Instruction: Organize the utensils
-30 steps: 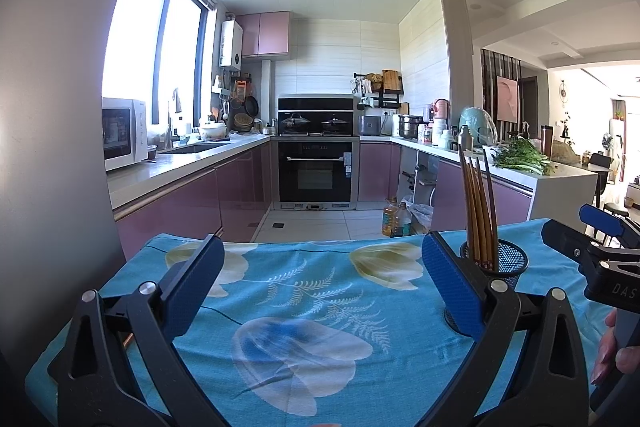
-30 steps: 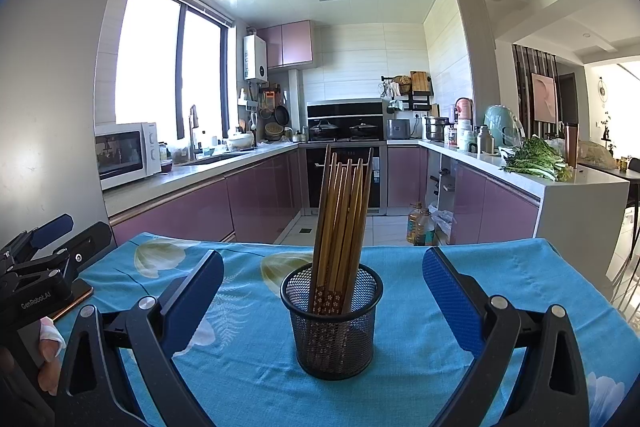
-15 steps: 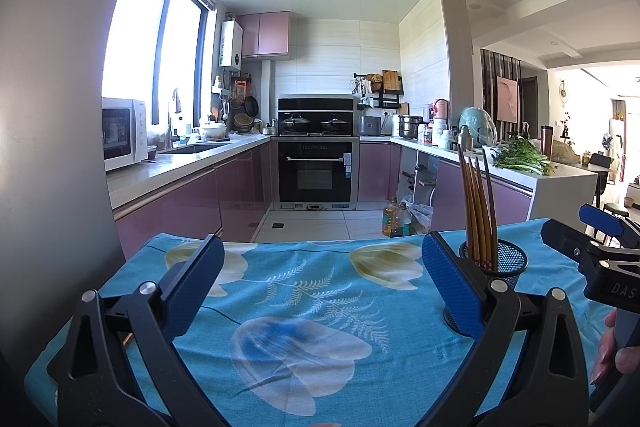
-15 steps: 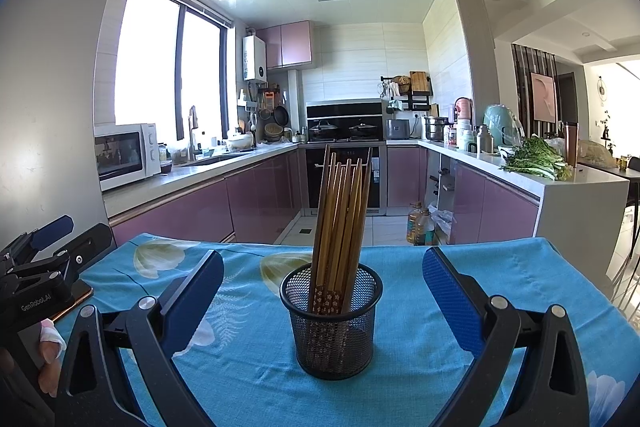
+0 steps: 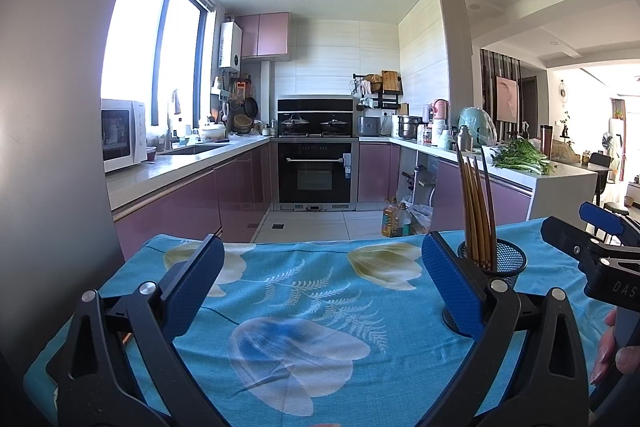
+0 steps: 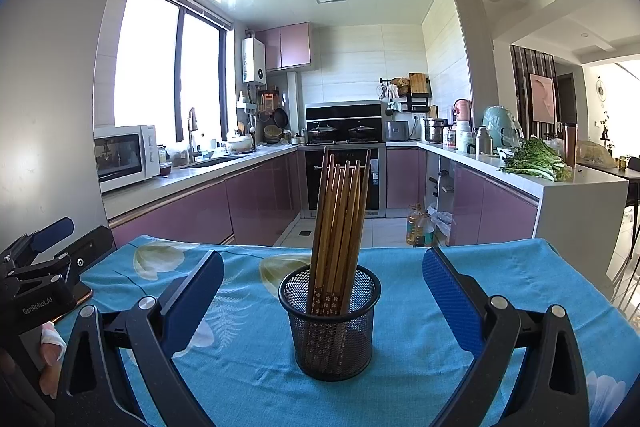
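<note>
target: chopsticks standing in the mesh cup, on the blue flowered tabletop
bearing: cup sits dead ahead of the right gripper, centred in the gap between its jaws, a little beyond the pads
long axis: chopsticks near upright, bundle tilted slightly right at the tips in the right wrist view; patterned ends down inside the cup
right jaws: spread wide, nothing between the pads, no contact with cup or sticks
left gripper: jaws also spread wide and empty; only cloth ahead of it
left bearing: cup lies off past its right pad, partly hidden behind that pad
nearer arm: right, my read; it is already lined up, the left would need to swing right
container: one cup, holds only the chopstick bundle; roughly eight sticks, exact count unclear
loose utensils: none visible on the cloth in either view
next move, judgement: right goes forward and closes on the upper shafts or the cup; a light mesh cup could tip if the sticks get pulled sideways
</note>
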{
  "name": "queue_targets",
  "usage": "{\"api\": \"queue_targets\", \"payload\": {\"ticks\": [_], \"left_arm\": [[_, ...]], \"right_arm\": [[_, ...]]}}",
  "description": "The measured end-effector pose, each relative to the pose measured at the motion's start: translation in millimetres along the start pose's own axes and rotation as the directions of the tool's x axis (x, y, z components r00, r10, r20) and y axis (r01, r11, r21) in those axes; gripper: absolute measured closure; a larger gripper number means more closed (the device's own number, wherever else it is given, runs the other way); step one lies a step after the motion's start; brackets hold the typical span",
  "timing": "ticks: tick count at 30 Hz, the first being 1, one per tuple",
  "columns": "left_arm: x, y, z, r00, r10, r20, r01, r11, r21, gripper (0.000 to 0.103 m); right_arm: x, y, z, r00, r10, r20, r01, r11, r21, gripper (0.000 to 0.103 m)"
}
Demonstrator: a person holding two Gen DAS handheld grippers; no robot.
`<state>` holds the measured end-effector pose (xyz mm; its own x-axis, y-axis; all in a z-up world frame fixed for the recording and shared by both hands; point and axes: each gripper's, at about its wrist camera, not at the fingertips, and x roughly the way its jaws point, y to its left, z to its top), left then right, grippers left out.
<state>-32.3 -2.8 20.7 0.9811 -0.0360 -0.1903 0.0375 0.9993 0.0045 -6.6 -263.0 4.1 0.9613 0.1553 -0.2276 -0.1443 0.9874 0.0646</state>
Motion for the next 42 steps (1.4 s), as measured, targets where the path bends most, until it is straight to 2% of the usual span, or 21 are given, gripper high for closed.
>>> {"api": "queue_targets", "payload": {"ticks": [42], "left_arm": [[0.5, -2.9, -1.5, 1.0, 0.0, 0.002, 0.0, 1.0, 0.0, 0.006]], "right_arm": [[1.1, 3.4, 2.6, 1.0, -0.006, 0.008, 0.006, 1.0, 0.002, 0.007]]}}
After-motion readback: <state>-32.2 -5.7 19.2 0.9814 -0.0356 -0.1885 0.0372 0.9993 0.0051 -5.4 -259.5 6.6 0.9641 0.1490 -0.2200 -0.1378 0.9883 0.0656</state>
